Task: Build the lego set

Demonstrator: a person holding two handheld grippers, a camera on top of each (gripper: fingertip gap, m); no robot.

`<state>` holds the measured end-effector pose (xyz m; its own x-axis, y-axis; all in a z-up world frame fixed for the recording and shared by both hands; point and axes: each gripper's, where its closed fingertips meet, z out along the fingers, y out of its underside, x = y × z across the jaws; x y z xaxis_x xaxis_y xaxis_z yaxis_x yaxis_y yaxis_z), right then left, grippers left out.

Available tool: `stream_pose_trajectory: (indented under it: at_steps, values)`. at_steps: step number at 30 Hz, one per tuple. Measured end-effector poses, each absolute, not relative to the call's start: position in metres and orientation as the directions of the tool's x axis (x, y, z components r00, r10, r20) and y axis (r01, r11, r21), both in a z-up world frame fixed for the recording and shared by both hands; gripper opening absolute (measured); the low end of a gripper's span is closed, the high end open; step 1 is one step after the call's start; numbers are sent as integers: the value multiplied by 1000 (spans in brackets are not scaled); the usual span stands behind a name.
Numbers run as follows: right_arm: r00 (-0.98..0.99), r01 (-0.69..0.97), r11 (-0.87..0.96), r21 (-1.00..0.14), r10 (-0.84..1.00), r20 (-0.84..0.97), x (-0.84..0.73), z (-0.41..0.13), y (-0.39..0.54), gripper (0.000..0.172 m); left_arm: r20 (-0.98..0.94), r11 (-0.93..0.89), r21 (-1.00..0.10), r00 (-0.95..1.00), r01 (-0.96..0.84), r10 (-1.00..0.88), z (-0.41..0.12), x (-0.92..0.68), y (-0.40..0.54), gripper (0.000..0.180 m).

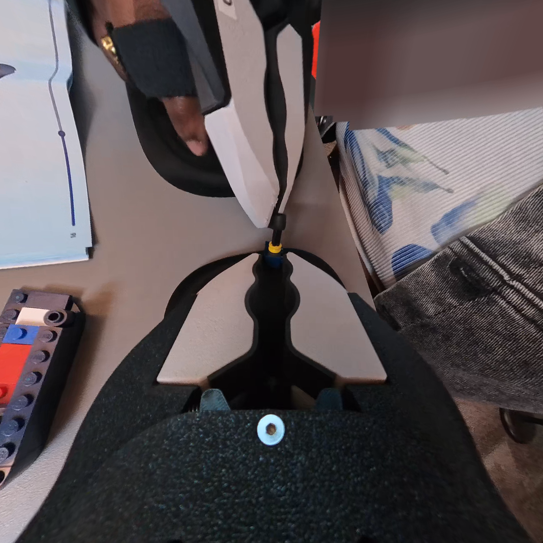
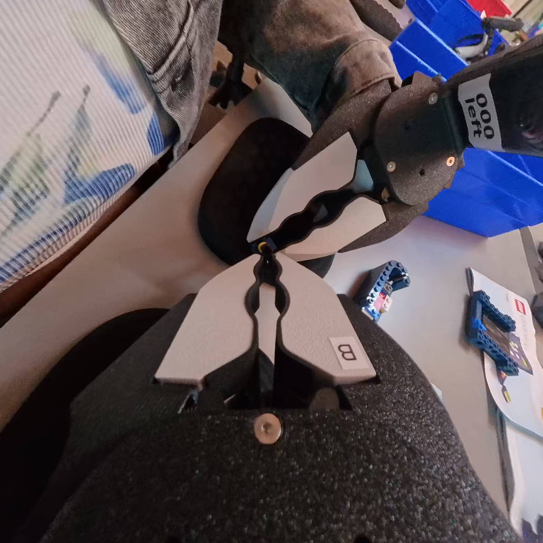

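Note:
In the left wrist view my left gripper [image 1: 274, 255] is shut on a small blue piece [image 1: 274, 262] with a yellow ring [image 1: 275, 248] on its top. My right gripper [image 1: 277, 219] comes down from above, shut on a thin black axle [image 1: 276, 235] with a black sleeve [image 1: 279, 221]. The axle's end sits in the yellow ring. In the right wrist view my right gripper [image 2: 266, 260] pinches the black axle [image 2: 267, 252] at its tips. The left gripper [image 2: 264, 241] reaches in from the upper right with the blue piece [image 2: 270, 241] and the yellow ring [image 2: 262, 246].
A brick strip [image 1: 26, 367] and an open booklet [image 1: 35, 147] lie at the left on the grey table [image 1: 132, 235]. A blue brick arch [image 2: 382, 291], a dark blue frame [image 2: 493, 332] on a booklet and blue bins [image 2: 484, 182] are at the right. A person's hand [image 1: 185, 123] and clothing are close. Only a small space, under 4 cm, lies between the two pairs of fingers.

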<state>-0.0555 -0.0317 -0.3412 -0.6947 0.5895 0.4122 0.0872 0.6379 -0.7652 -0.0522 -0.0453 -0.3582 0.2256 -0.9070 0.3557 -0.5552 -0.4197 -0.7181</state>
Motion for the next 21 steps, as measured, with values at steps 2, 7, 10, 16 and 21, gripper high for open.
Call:
stream_pose_trajectory:
  at_steps: [2,7,10,16,21]
  values:
    - [-663,105,672,-733,596,452,-55,-343,-28,4,373,-449,-705,251,-549,-893,-359,-52,-42,12]
    - [-604,117,764,-634,562,565,-55,-343,-23,4,441,-517,-672,275,-531,-855,-359,-52,-39,12]
    - [-617,134,780,-611,548,565,-54,-344,-24,4,442,-517,-666,275,-538,-854,-360,-52,-39,12]
    - [-716,203,763,-613,543,439,-51,-348,-27,4,437,-506,-650,267,-567,-859,-362,-50,-41,12]
    - [-747,233,773,-590,531,401,-52,-351,-29,4,427,-497,-647,265,-578,-864,-363,-50,-42,12]
